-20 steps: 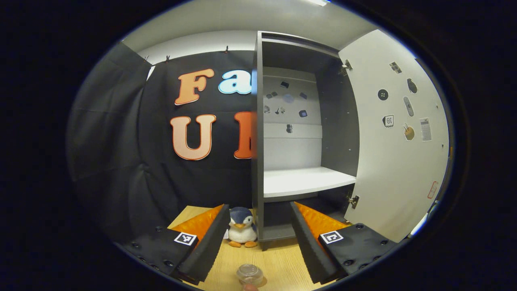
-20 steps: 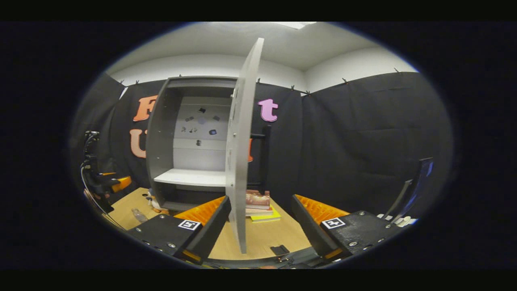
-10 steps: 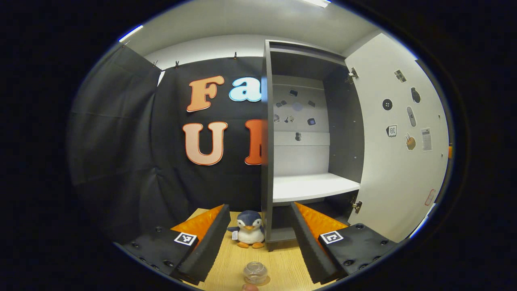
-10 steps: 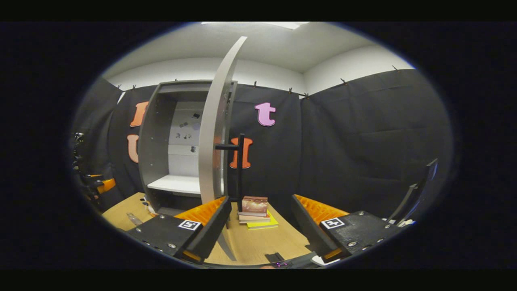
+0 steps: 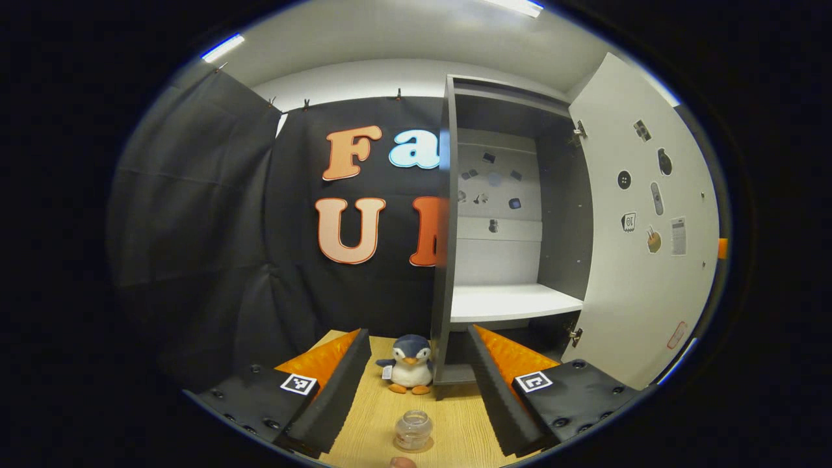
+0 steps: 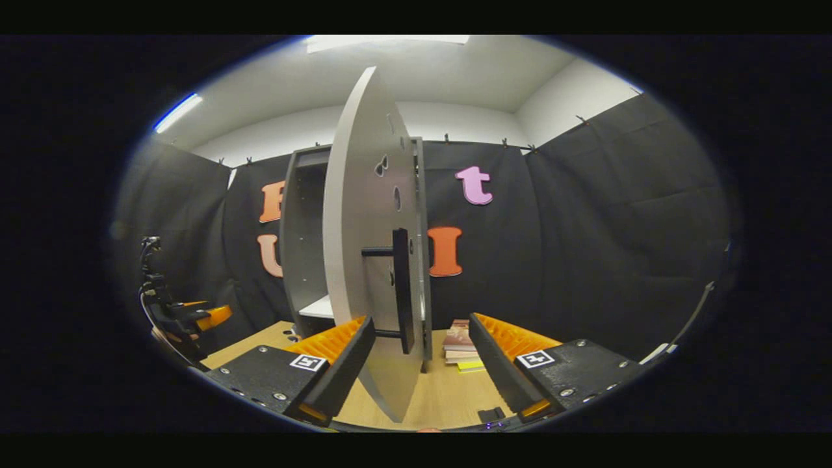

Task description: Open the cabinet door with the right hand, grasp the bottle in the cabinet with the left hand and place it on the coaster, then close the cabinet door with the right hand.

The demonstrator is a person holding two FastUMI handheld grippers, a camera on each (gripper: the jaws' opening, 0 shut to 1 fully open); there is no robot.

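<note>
Swinging inward since the last frame, the flat white cabinet door [image 6: 364,260] shows its black bar handle [image 6: 402,289]. Both our grippers, left [image 5: 416,383] and right [image 6: 419,374], are apart, empty. Small clear bottle [image 5: 413,430] sits on the coaster before the cabinet; light, slippery, grab mid-body.

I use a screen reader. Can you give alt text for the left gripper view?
A small clear bottle stands on a coaster on the wooden table, between the left gripper's open jaws. Beyond stand a plush penguin and the cabinet, its door open.
</note>
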